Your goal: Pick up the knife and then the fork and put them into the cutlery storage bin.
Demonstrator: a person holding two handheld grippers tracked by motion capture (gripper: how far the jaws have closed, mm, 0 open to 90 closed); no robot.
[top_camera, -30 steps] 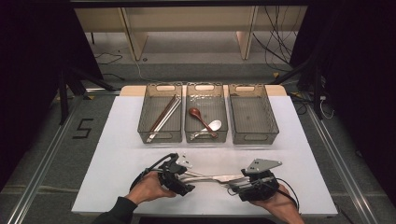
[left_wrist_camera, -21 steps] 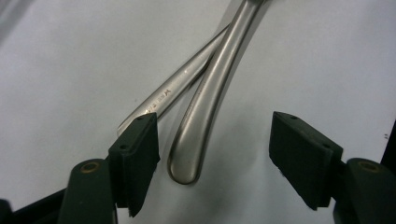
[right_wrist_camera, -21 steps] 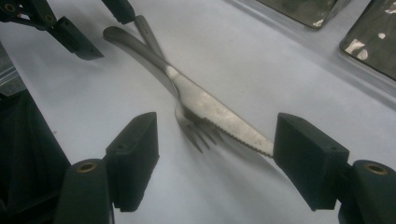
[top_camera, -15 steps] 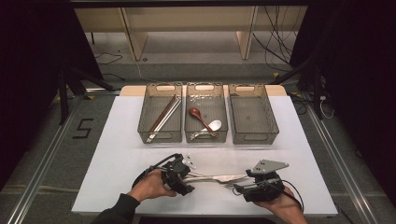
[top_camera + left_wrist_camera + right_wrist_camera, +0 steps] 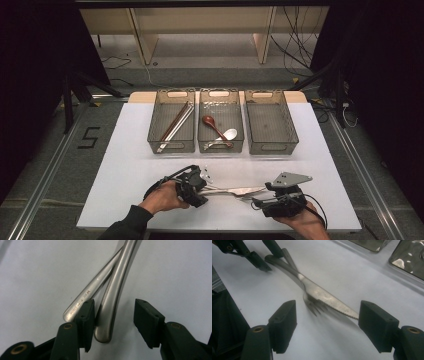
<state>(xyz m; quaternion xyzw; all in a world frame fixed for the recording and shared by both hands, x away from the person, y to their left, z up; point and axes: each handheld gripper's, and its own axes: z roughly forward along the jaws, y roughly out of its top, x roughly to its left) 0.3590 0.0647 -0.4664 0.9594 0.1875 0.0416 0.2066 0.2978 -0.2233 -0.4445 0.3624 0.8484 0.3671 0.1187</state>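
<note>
A knife (image 5: 329, 300) and fork (image 5: 312, 305) lie crossed on the white worktop (image 5: 125, 165). The left tool (image 5: 113, 315) has just been closing around the knife's handle end — one pad touching, the other clear. The right tool (image 5: 327, 326) gapes wide, empty, before the knife tip.

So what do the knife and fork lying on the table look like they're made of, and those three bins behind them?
Knife: looks like steel, brushed grey with a dull sheen and a toothed edge. Fork: the same grey metal; its handle carries a small stamp. Bins: probably tinted see-through plastic, since the table shows through the walls and the rims glint.
</note>
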